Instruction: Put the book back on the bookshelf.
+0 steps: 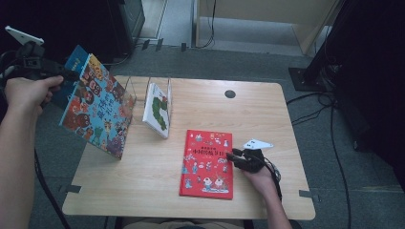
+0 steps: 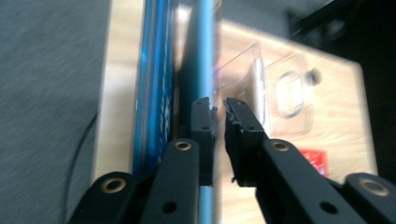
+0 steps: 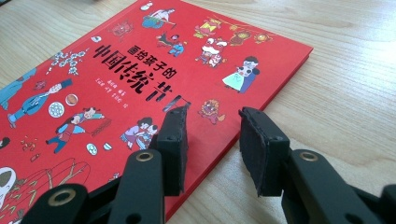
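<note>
**Blue book held tilted at the rack, red book flat under the other hand**

The left hand-held gripper (image 1: 71, 75), at the upper left of the high view, is clamped on the top edge of the blue book (image 1: 98, 107). In the left gripper view its jaws stand almost together with the book's thin blue edge (image 2: 205, 60) pinched between them. The book hangs tilted, its colourful cover facing the camera and its lower corner down at the left edge of the surface (image 1: 157, 191), just beside the clear rack (image 1: 131, 95). In that rack, right of the blue book, a white book (image 1: 157, 110) with a green caterpillar on its cover leans upright.

The right hand-held gripper (image 1: 232, 156) sits lower right of centre in the high view, at the right edge of the red book (image 1: 207, 163). In the right gripper view its jaws are parted to a middling gap, holding nothing: one jaw lies over the red cover (image 3: 140, 84) near its edge, the other over bare wood beside the book. The red book lies flat on the surface, near the front, cover up, well apart from the rack.

A small dark round hole (image 1: 230, 94) shows in the surface toward the upper middle. Grey floor and black cables lie beyond, at the right of the frame.
</note>
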